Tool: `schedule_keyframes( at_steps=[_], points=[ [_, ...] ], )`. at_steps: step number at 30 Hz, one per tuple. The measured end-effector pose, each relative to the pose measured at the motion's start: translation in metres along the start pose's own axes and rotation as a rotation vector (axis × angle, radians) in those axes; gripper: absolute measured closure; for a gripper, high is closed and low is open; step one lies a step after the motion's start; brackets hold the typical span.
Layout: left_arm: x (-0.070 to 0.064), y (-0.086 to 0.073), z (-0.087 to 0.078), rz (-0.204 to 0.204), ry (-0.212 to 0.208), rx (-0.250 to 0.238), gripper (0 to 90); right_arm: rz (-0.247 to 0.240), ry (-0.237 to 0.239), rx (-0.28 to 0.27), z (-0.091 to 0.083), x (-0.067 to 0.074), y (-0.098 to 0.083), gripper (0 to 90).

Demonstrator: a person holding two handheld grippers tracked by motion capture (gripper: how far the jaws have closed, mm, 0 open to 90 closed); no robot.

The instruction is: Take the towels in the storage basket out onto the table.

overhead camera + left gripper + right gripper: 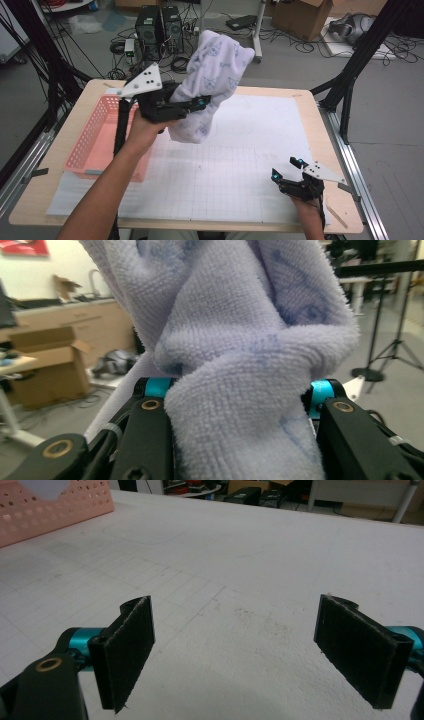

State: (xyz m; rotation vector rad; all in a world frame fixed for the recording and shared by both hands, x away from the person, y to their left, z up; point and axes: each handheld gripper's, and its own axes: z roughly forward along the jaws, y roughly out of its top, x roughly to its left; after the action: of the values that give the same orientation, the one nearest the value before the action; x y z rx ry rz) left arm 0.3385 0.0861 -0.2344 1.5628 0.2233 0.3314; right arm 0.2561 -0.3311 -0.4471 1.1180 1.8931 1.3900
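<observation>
1. High view, near edge: two forearms enter from the bottom. At near right, the right gripper (286, 169) rests low over the white gridded mat (240, 165), its fingers spread wide with nothing between them.
2. High view, left of centre: the left gripper (200, 103) is raised above the counter (305, 100) and clamps a lavender printed towel (212, 75). The towel hangs clear of the mat, bunched, with its upper part rising above the fingers and its lower end drooping below them.
3. High view, left side: a pink perforated basket (92, 137) sits on the counter, just left of the towel and beneath the left hand.
4. Left gripper view: the towel (240, 365) is packed between the two black fingers (145, 440), held at a middling width; its folds press on both sides and spill upward and toward the camera. A cardboard box (45, 365) stands in the room beyond, at left.
5. Right gripper view: the padded fingers (127, 650) stand far apart over the mat (240, 580), holding nothing. A corner of the pink basket (55, 505) is seen at far left.
</observation>
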Motion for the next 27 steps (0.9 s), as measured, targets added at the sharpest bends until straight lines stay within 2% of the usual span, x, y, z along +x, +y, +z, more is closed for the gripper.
schedule_keyframes(
  at_steps=[2, 7, 8, 11, 17, 21, 27],
  points=[
    [-0.001, -0.007, 0.009, -0.016, -0.022, 0.001, 60.3, -0.001, 0.001, -0.003, 0.0, 0.0, 0.0, 15.2],
    [-0.002, -0.029, 0.034, -0.047, -0.036, 0.043, 60.2, 0.003, 0.007, -0.001, -0.001, 0.0, 0.0, 15.2],
    [-0.003, -0.033, 0.04, -0.06, -0.041, 0.043, 60.2, 0.001, 0.006, -0.004, -0.001, 0.0, 0.0, 15.1],
    [-0.008, -0.047, 0.055, -0.064, -0.055, 0.081, 59.9, 0.003, 0.01, -0.007, -0.001, 0.0, 0.0, 15.1],
    [-0.021, -0.083, 0.079, -0.111, -0.086, 0.14, 59.6, 0.015, 0.023, -0.01, -0.001, -0.001, -0.001, 15.1],
    [-0.021, -0.105, 0.091, -0.139, -0.081, 0.185, 59.3, 0.042, 0.025, -0.029, -0.002, -0.004, -0.001, 15.1],
    [-0.017, -0.134, 0.102, -0.192, -0.054, 0.246, 58.8, 0.022, 0.03, -0.014, -0.001, -0.003, -0.001, 15.1]
  ],
)
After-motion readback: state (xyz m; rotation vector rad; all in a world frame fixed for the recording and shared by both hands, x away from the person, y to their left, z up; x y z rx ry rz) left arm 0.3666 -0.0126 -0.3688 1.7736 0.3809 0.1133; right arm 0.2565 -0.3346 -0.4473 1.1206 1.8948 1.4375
